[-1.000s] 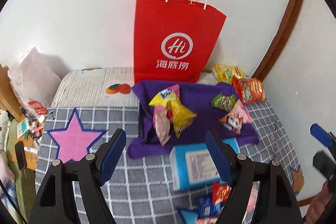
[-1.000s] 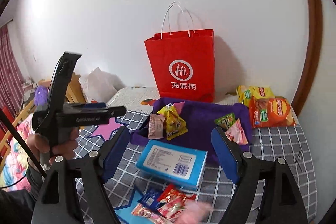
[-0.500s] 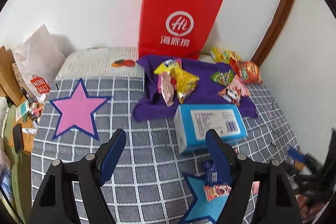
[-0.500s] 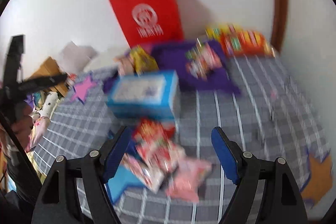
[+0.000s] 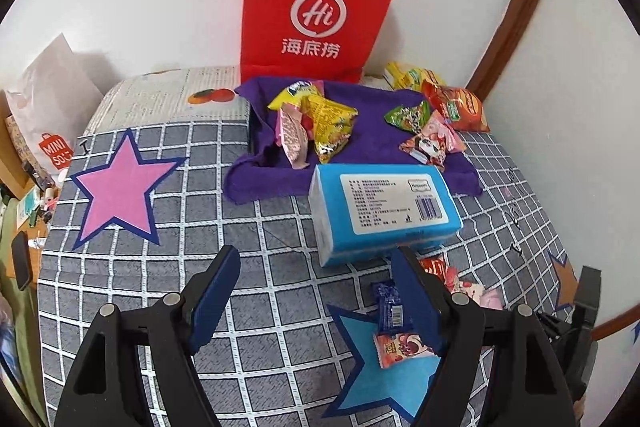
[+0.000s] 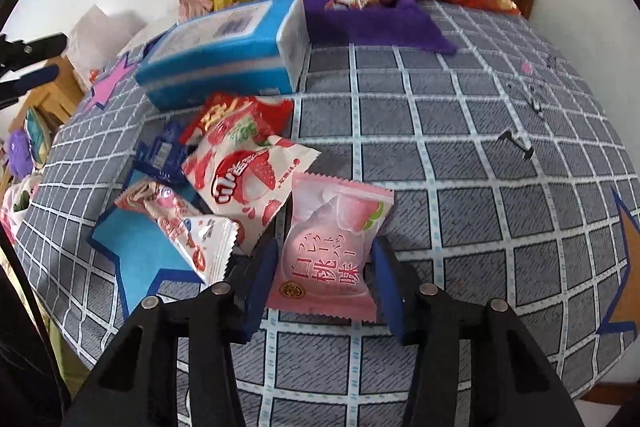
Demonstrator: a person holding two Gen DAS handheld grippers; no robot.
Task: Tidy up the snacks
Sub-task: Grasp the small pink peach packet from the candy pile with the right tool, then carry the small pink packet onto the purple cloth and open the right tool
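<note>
A pink peach packet (image 6: 328, 247) lies flat on the checked bedspread (image 6: 460, 131). My right gripper (image 6: 324, 255) is over it with its jaws closing, the blue pads touching the packet's two side edges. Left of it lie a strawberry packet (image 6: 244, 179), a red packet (image 6: 240, 111), a dark blue packet (image 6: 160, 155) and a pink-and-white packet (image 6: 180, 227). My left gripper (image 5: 316, 259) hovers open over the bedspread, nothing between its fingers. Several snacks rest on a purple cloth (image 5: 360, 151) behind a blue tissue box (image 5: 384, 207).
A red paper bag (image 5: 316, 15) stands against the wall behind the cloth. Orange and yellow snack bags (image 5: 456, 103) lie at the back right corner. A white shopping bag (image 5: 52, 107) and clutter sit past the bed's left edge. A wooden door frame (image 5: 512, 11) runs up the right.
The right gripper dropped from high over the bed down to the snack pile, and its jaws narrowed around the pink peach packet. The left gripper sank closer to the bedspread, still open.
</note>
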